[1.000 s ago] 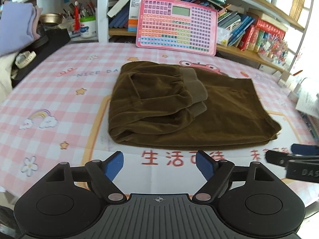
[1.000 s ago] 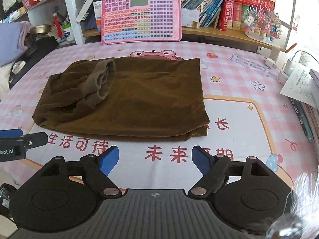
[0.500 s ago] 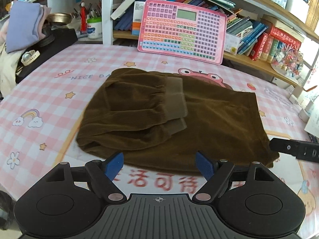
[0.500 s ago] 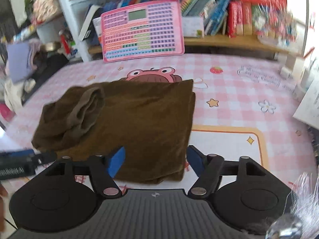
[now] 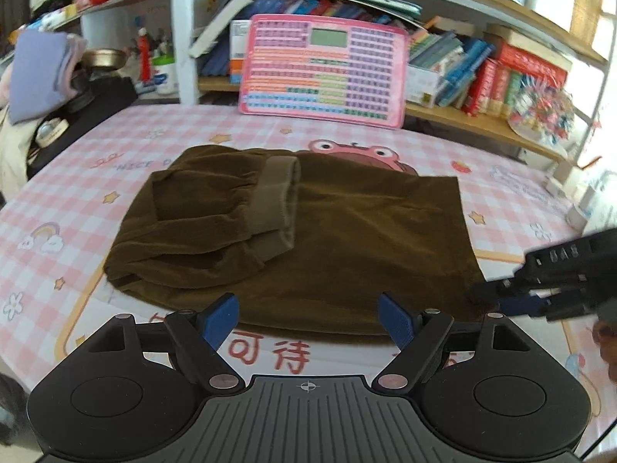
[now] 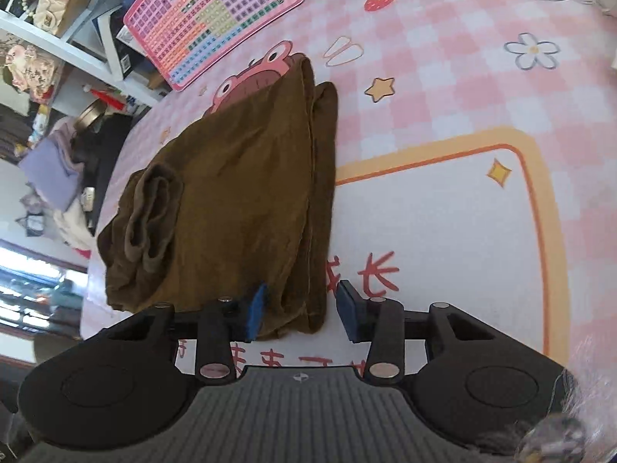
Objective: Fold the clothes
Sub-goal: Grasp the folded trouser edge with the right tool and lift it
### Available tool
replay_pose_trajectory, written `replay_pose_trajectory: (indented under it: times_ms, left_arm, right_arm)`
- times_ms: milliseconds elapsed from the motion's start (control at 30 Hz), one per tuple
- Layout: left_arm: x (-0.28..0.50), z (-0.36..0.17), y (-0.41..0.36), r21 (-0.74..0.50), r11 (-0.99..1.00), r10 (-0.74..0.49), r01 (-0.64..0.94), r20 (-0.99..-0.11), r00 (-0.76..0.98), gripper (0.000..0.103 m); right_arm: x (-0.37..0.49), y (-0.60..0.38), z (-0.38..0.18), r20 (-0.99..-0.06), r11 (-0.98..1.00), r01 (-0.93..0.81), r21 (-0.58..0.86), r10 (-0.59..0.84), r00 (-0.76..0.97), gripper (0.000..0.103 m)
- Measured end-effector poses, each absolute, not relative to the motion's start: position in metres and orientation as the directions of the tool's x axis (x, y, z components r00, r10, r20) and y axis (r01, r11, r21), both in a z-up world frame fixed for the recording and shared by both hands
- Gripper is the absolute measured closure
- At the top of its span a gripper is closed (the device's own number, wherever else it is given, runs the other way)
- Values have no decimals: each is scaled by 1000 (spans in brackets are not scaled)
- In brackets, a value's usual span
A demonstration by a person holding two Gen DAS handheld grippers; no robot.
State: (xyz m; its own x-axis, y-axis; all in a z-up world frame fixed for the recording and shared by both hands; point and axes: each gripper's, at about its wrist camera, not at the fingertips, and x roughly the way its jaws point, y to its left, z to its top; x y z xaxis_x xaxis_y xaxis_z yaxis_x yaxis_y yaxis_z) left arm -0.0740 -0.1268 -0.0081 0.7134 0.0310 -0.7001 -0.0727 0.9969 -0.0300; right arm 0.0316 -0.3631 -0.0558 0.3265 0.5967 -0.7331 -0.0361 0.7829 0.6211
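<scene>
Brown corduroy trousers lie folded on the pink checked tablecloth, with the ribbed cuffs turned over on top at the left. My left gripper is open and empty at the cloth's near edge. My right gripper is open, tilted, with its fingers either side of the trousers' near right corner. It also shows in the left wrist view at that corner.
A pink keyboard toy leans on the bookshelf at the back. Folded lilac clothes and a black bag sit at the far left. White plugs lie at the right edge.
Both grippers have moved in toward the trousers. My right gripper has rolled sideways and come down around the near right corner. The trousers have not moved.
</scene>
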Motion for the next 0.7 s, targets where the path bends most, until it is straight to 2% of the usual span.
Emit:
replay_pose_trajectory:
  times_ms: [100, 167, 267, 433, 567, 700]
  left_arm:
    - [-69, -11, -138, 16, 999, 38, -38, -709, 704, 21]
    - [-65, -13, -144, 34, 999, 33, -13, -723, 690, 21]
    - [-60, -16, -154, 67, 997, 28, 32, -737, 675, 21]
    - [-53, -19, -184, 155, 975, 4, 160, -732, 681, 21]
    - [-46, -24, -213, 220, 937, -29, 271, -724, 689, 21]
    - [-37, -36, -240, 362, 870, 10, 335, -693, 721, 21]
  right_arm:
    - [40, -361, -63, -707, 745, -27, 667, 643, 294, 74]
    - [46, -359, -66, -698, 732, -29, 681, 661, 276, 86]
    - [56, -359, -69, -682, 708, -28, 705, 689, 246, 91]
    - [61, -369, -56, -580, 603, -20, 797, 775, 251, 91]
    - [64, -365, -47, -567, 590, -24, 807, 786, 245, 91]
    - [66, -361, -42, -567, 588, -24, 808, 789, 235, 91]
